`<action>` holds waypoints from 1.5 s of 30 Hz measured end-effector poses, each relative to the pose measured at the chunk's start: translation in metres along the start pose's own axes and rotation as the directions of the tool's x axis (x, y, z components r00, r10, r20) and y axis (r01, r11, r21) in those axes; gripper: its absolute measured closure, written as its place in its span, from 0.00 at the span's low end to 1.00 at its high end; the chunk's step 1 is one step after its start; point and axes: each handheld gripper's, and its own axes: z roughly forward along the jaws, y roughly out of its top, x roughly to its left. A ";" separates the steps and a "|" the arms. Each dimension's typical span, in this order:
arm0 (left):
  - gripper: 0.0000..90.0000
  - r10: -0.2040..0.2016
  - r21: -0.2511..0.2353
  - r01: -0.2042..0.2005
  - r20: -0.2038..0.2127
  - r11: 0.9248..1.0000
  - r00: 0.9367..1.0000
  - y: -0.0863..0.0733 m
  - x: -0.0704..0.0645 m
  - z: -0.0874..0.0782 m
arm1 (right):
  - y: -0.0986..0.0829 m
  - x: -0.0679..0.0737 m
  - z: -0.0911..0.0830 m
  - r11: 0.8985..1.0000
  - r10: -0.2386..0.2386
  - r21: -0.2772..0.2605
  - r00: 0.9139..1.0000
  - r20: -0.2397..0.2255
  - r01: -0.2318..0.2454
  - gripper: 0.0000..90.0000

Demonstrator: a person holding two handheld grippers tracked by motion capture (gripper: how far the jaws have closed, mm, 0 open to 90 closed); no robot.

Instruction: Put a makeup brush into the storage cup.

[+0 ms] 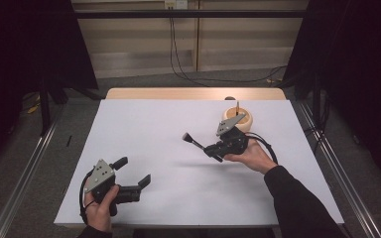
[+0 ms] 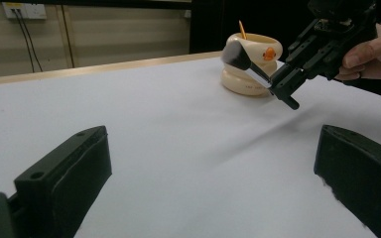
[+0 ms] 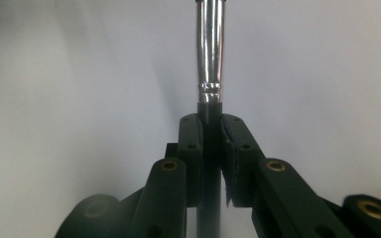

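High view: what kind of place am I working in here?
Probably a lab recording bay, not a home: a white-covered table framed by metal rails, black curtains at both sides, cables running down the wall to the floor.

Around our left gripper [image 1: 135,172] the white table [image 1: 144,134] lies bare, so we can pass freely across the left half and the near edge. At the far right the cream holder [image 1: 242,120] stands as the one obstacle, with a stick upright in it. Our right gripper [image 1: 212,150] and its brush [image 1: 192,140] hang just beside it, narrowing the way there.
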 end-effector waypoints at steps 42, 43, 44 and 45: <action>0.01 -0.001 -0.004 0.001 -0.003 1.000 1.000 0.000 0.000 -0.001 | -0.015 0.010 -0.028 0.896 0.071 -0.440 0.997 0.013 -0.059 0.89; 0.01 -0.003 -0.004 0.003 -0.002 1.000 1.000 0.000 0.000 -0.001 | -0.014 0.010 -0.029 0.892 0.080 -0.448 0.997 0.015 -0.065 0.89; 0.01 -0.002 -0.004 0.002 -0.002 1.000 1.000 0.000 0.000 -0.001 | -0.014 0.011 -0.030 0.889 0.080 -0.453 0.997 0.014 -0.065 0.89; 0.01 -0.005 -0.006 0.005 -0.003 1.000 1.000 0.000 0.000 -0.001 | -0.014 0.011 -0.030 0.886 0.088 -0.457 0.996 0.016 -0.071 0.89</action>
